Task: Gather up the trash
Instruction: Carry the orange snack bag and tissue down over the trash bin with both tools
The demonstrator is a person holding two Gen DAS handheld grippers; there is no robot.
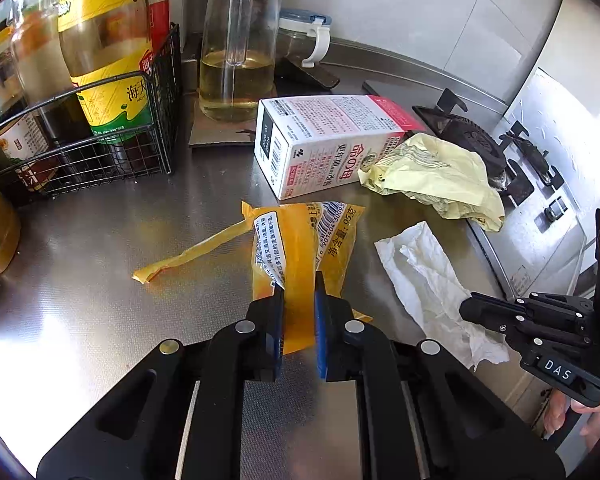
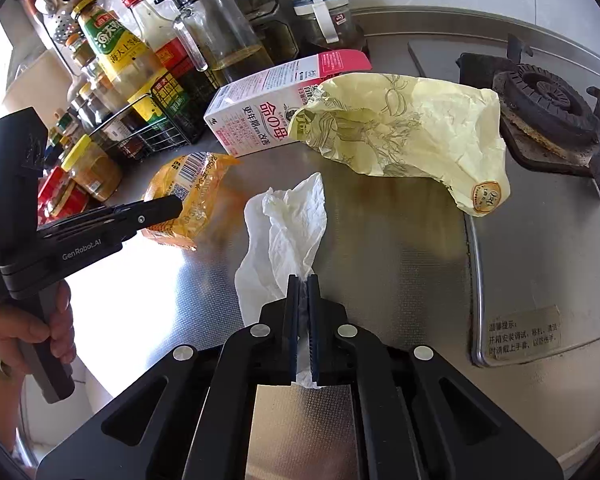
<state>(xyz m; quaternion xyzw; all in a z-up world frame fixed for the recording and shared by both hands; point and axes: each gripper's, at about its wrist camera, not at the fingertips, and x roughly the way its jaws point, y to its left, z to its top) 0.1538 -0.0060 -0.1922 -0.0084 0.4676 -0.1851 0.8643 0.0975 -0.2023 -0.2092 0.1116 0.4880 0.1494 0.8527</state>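
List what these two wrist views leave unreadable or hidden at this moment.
- Orange wrapper: its near end is hidden by the left gripper in the left wrist view.
- White tissue: its near end is hidden inside the right gripper in the right wrist view.
- Pink carton: its far end is covered by the yellow paper bag.

My left tool (image 1: 299,284) and right tool (image 2: 303,280) were matte black, with blue pads, silver screws and white lettering.

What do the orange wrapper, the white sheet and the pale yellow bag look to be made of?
Orange wrapper: glossy plastic film, judging by its shine and printed barcode. White sheet: soft tissue or paper towel, matte with limp creases. Pale yellow bag: probably thin paper, matte with sharp crumples, though coated paper is possible.
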